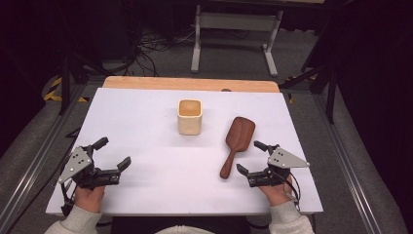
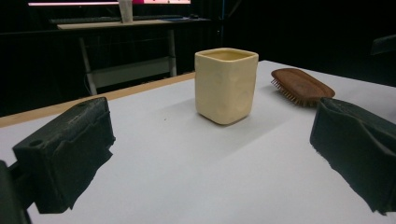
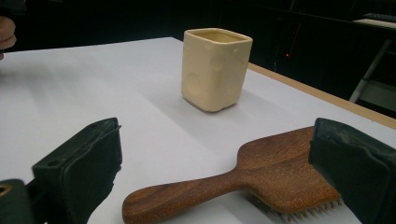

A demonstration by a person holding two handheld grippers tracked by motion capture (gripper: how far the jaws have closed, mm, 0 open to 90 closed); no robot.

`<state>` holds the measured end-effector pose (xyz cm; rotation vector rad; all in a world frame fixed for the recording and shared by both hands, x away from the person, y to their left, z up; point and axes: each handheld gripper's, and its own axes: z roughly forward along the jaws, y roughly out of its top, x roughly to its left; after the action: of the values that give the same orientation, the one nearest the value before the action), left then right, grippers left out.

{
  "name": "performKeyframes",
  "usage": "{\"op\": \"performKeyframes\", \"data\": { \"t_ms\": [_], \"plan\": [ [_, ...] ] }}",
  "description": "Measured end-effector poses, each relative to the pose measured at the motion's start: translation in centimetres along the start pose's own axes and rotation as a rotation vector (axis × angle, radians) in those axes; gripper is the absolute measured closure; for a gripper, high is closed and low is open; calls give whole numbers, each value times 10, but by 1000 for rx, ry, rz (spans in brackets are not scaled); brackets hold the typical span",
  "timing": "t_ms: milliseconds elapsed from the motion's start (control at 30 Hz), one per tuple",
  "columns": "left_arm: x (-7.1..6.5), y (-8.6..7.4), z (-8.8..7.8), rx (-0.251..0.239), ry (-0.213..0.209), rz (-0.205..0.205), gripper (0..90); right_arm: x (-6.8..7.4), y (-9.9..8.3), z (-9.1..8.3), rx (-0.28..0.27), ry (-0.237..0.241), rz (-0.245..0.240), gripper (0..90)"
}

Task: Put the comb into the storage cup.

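Hairbrush (image 1: pixel 237 145) lies bristles-down right of the upright cup (image 1: pixel 189 116), handle toward the right gripper (image 1: pixel 253 157), whose jaws stand spread and empty like the left gripper (image 1: pixel 116 152); a shallow pinch on the smooth, low handle could, I judge, slip.

A cream, square-sided cup (image 1: pixel 189 117) stands upright and empty at about twelve o'clock from the table's middle. A dark wooden hairbrush (image 1: pixel 237 144) lies bristles down near it at three o'clock, apart, handle pointing toward six o'clock.
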<state>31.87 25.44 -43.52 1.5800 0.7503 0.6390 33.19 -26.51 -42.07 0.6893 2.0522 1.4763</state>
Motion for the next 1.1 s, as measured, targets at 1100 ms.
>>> {"op": "performKeyframes", "data": {
  "t_ms": [1100],
  "plan": [
    [1, 1, -2, 27, 12, 21, 5, 4, 17, 22, 63, 47, 1, 44]
  ]
}}
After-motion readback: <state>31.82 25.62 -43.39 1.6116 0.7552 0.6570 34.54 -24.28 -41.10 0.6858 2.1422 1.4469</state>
